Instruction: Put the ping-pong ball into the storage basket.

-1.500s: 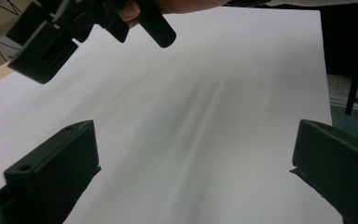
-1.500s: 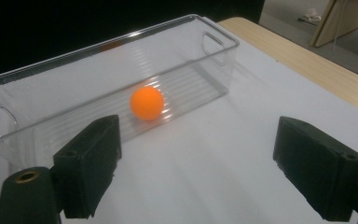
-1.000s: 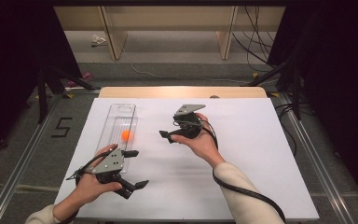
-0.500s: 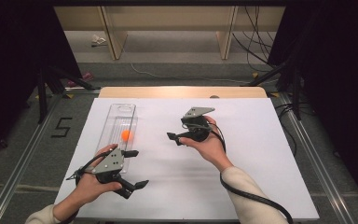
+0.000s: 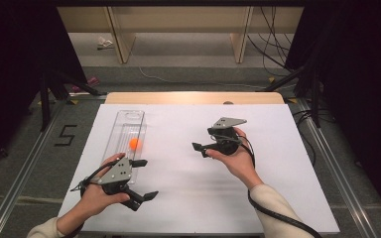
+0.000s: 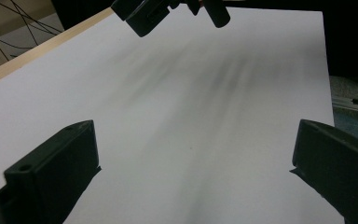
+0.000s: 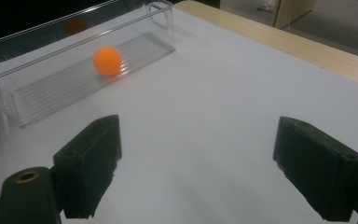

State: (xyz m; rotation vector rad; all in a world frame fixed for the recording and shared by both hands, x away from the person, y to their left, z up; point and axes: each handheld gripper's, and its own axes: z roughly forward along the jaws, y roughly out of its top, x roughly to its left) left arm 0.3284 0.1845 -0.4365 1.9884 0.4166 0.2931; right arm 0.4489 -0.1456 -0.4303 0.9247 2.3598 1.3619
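One small orange ball [image 7: 107,60] sits inside the long clear plastic tray [image 7: 42,93], ahead-left of the right gripper [image 7: 196,168]; placing looks done. Both grippers' fingers gape wide, empty. Left gripper [image 5: 138,181] idles beside the tray's near end, over white counter [image 5: 178,198].

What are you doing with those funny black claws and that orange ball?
A person holds a claw-like gripper in each hand over a white table. The orange ball lies inside a long clear tray. The left gripper sits open near the tray's end. The right gripper is open too, pointing toward the ball. Neither holds anything.
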